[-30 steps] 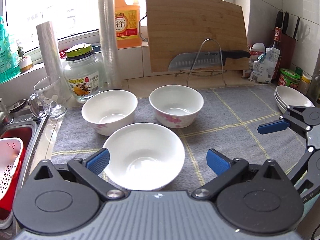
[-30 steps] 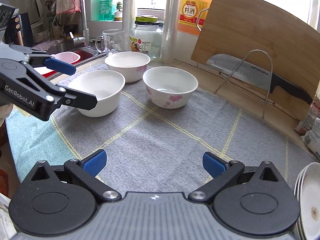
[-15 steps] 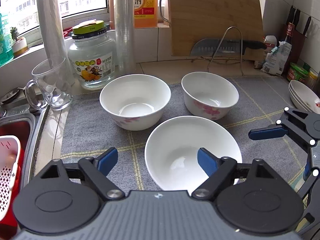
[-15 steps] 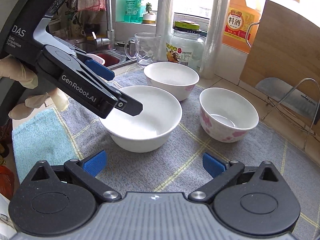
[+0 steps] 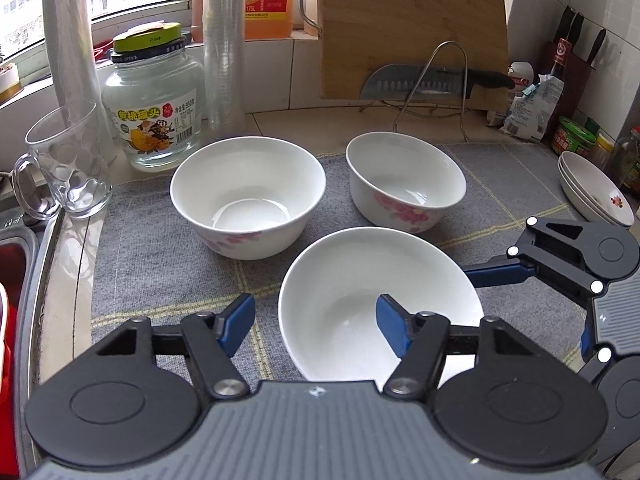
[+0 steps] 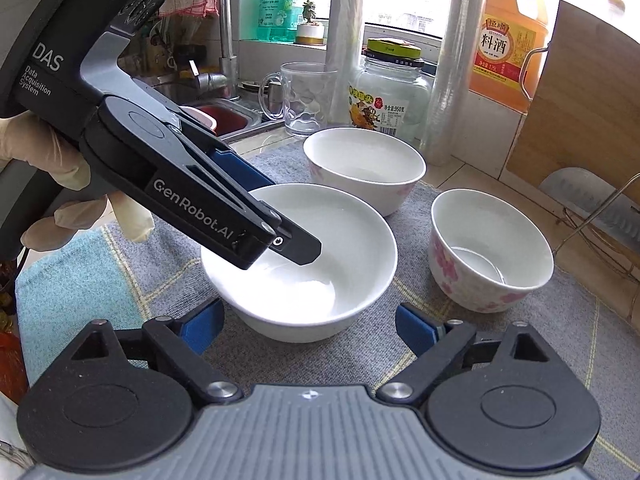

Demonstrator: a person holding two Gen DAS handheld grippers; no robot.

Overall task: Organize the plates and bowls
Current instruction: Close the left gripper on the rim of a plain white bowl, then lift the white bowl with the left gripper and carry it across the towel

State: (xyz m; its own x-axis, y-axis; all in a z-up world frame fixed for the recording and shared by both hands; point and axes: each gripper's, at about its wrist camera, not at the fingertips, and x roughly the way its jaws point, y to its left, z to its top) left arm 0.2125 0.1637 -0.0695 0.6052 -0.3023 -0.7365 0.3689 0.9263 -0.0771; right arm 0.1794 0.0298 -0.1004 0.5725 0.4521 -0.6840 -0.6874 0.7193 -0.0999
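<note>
Between the left gripper's fingers, the plain bowl's rim is sitting as they are just closing, not visibly pressing. Ahead of the right gripper's narrowing, empty fingers, that bowl is resting on the cloth.

My right gripper has just been narrowing its jaws, both pads still clear of the plain white bowl. My left gripper straddles that bowl's near-left rim, one finger inside. Two floral bowls sit behind.
</note>
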